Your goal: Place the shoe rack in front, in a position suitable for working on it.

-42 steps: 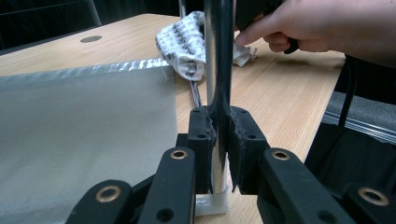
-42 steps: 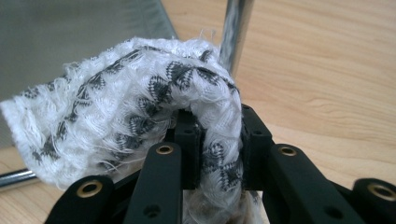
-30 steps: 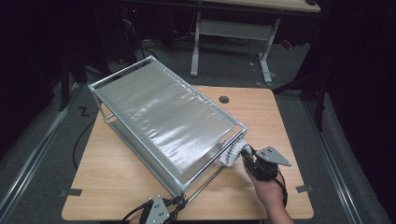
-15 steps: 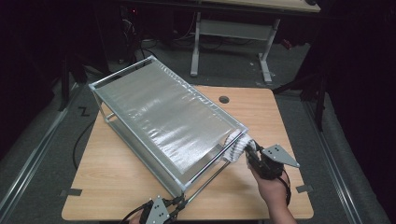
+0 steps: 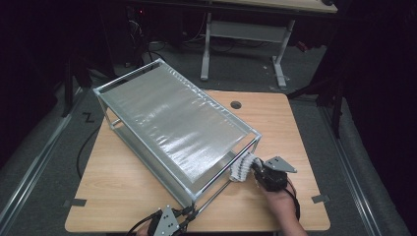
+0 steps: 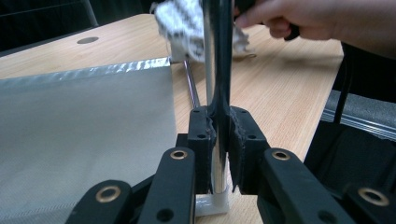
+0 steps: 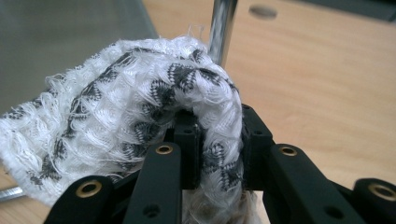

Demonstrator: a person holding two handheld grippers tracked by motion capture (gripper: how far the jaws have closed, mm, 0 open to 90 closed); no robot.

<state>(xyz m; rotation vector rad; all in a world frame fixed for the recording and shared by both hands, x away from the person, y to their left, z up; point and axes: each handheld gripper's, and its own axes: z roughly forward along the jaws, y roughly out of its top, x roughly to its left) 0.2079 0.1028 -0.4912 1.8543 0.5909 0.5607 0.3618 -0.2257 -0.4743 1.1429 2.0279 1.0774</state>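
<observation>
A metal rack (image 5: 147, 73) with silvery sheet shelves (image 5: 177, 123) stands slantwise on the wooden table (image 5: 285, 123). At the table's front edge my left gripper (image 5: 169, 221) is shut on the rack's nearest chrome post (image 6: 218, 70), which stands upright between the pads (image 6: 219, 126). My right gripper (image 5: 268, 174) is shut on a white cloth with black pattern (image 5: 243, 167), bunched over the jaws (image 7: 217, 135). The cloth (image 7: 140, 116) lies low against the rack's right corner post (image 7: 223, 28). The left gripper view shows the cloth (image 6: 187, 28) and the person's hand (image 6: 303, 18) beyond the post.
A round cable hole (image 5: 236, 104) sits in the tabletop behind the rack. Bare wood lies right of the rack. Tape marks (image 5: 74, 202) are near the table's front corners. A cable (image 5: 83, 147) hangs off the left edge. Another desk (image 5: 246, 29) stands behind.
My right gripper has sunk with the cloth along the rack's right corner post, toward the tabletop. The left gripper and the rack have kept still.
</observation>
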